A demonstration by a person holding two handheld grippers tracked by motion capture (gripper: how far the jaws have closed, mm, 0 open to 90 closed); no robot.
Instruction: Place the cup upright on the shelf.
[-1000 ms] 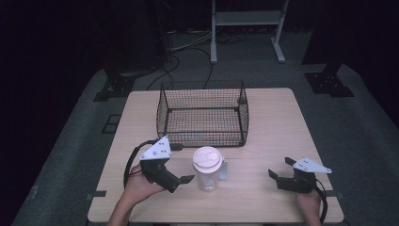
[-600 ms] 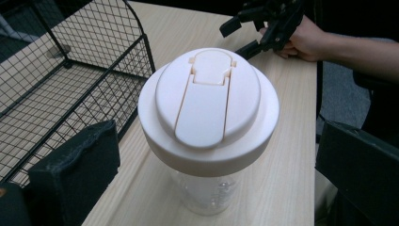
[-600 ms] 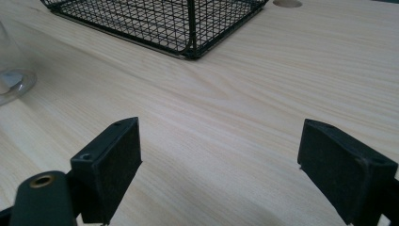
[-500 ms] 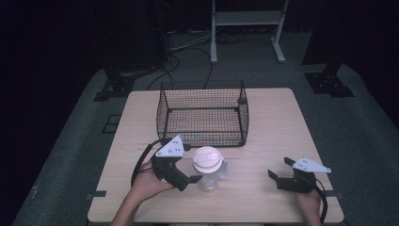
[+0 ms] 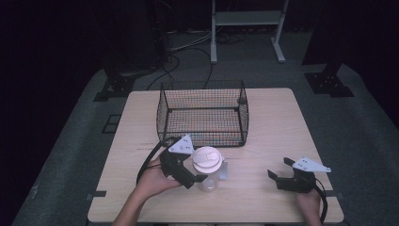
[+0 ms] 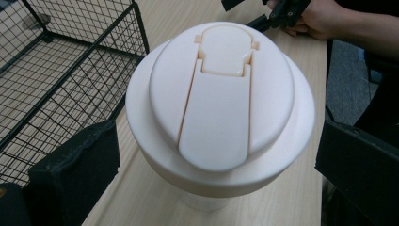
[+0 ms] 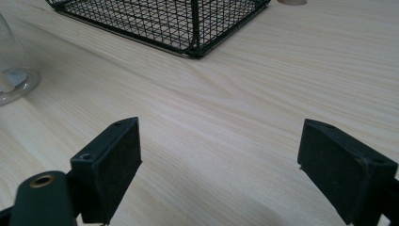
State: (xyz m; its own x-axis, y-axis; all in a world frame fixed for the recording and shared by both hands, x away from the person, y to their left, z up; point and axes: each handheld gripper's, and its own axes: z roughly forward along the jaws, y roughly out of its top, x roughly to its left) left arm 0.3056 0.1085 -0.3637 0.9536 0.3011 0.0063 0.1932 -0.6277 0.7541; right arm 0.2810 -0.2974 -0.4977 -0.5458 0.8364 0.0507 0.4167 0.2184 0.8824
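Observation:
A clear plastic cup with a cream flip-top lid [image 5: 207, 161] stands upright on the wooden table [image 5: 273, 117], just in front of the wire basket. My left gripper [image 5: 196, 168] is open, with one jaw on either side of the cup below the lid. The left gripper view looks down on the lid [image 6: 221, 99]; the left gripper [image 6: 216, 165] has a black pad [image 6: 75, 165] on each side, and neither visibly presses the cup. My right gripper [image 5: 278, 168] rests open on the table at the right, and nothing lies between the right gripper [image 7: 219, 155] jaws.
An empty black wire basket [image 5: 202, 113] sits mid-table behind the cup; its corner [image 7: 188, 23] lies ahead of the right gripper. The cup's clear base [image 7: 11, 70] shows far left in the right gripper view. Dark floor, cables and a stand lie beyond the table.
My left gripper has moved right, from beside the cup to having its jaws on both sides of it. The right gripper has stayed where it was.

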